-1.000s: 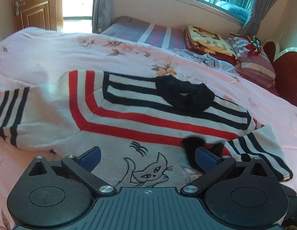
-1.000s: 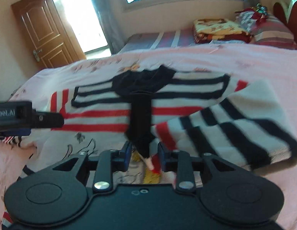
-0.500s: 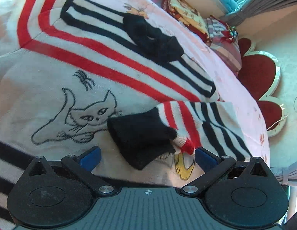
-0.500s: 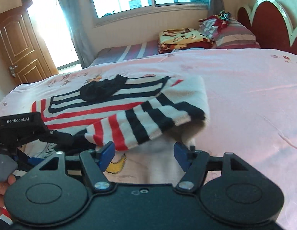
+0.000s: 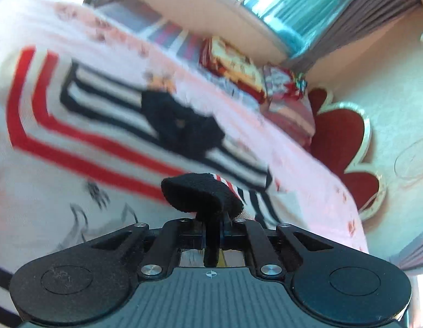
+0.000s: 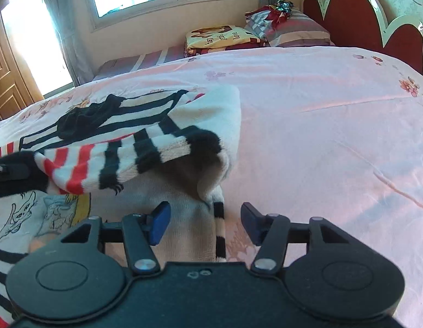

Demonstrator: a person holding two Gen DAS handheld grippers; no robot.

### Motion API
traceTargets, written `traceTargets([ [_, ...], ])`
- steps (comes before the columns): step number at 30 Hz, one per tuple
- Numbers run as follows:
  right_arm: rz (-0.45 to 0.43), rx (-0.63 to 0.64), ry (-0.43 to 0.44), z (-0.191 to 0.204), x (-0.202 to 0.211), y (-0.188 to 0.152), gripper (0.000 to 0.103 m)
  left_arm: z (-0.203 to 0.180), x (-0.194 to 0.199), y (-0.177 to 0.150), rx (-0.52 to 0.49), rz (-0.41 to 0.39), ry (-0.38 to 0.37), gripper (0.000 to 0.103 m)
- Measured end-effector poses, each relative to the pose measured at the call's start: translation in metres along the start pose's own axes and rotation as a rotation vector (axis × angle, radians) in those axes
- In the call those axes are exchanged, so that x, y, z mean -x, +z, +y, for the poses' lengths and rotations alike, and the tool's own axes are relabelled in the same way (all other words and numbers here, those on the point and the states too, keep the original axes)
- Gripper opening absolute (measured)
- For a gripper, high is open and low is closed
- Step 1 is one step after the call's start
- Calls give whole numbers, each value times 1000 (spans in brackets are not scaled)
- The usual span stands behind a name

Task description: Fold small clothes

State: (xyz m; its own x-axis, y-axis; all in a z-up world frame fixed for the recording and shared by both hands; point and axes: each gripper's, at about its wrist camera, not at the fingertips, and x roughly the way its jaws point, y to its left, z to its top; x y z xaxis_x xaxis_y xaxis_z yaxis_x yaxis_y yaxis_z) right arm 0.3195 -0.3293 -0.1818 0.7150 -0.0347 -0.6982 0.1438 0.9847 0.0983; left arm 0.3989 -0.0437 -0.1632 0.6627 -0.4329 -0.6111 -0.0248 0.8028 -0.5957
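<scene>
A white sweater with red and black stripes, a black collar and cat drawings lies flat on the pink bedspread. My left gripper is shut on the black cuff of the striped sleeve, which hangs raised across the sweater's front. In the right wrist view that gripper shows at the left edge. My right gripper hovers over the sweater's right side edge. Its jaws are closing, with the edge lying between them and the pads not pressing on it.
Folded blankets and striped pillows are stacked at the far end of the bed below the window. A red scalloped headboard stands at the right. A wooden door is at the far left. Bare bedspread stretches to the right of the sweater.
My left gripper went from wide open to shut on the black cuff and raised it. My right gripper let go of that cuff, opened and moved right to the sweater's side edge.
</scene>
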Motion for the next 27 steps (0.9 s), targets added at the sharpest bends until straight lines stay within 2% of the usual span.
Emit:
traceTargets([
  [3,-5,9,8,2,-6,6,44,14,18,24,-10,-68,44,8],
  [6,-7,40,10,8,-11,8,36,41,27,35,12,-88,106,8],
  [8,2,44,17,10,-14,7,31,62,23,30,31,-75,156,8],
  [12,-6,18,25,5,-12,4,23,91,0,0,53,-1,233,8],
  [14,-7,16,25,1,-10,2,23,95,-9,-10,25,8,264,8],
  [17,40,39,20,-3,-11,-4,22,85,-1,-3,-2,2,301,9],
  [18,46,48,28,-3,-5,-3,23,84,4,0,-9,-8,320,14],
  [20,41,49,46,-8,8,-2,25,88,22,3,1,-48,367,31],
  [21,31,42,53,-10,15,-1,26,90,31,5,15,-73,374,47],
  [22,15,32,60,-13,21,1,27,91,39,7,21,-92,382,52],
  [24,-17,12,69,-14,28,10,31,83,45,9,-2,-109,359,52],
  [27,-44,25,99,-3,21,26,31,61,34,10,-51,-80,279,52],
])
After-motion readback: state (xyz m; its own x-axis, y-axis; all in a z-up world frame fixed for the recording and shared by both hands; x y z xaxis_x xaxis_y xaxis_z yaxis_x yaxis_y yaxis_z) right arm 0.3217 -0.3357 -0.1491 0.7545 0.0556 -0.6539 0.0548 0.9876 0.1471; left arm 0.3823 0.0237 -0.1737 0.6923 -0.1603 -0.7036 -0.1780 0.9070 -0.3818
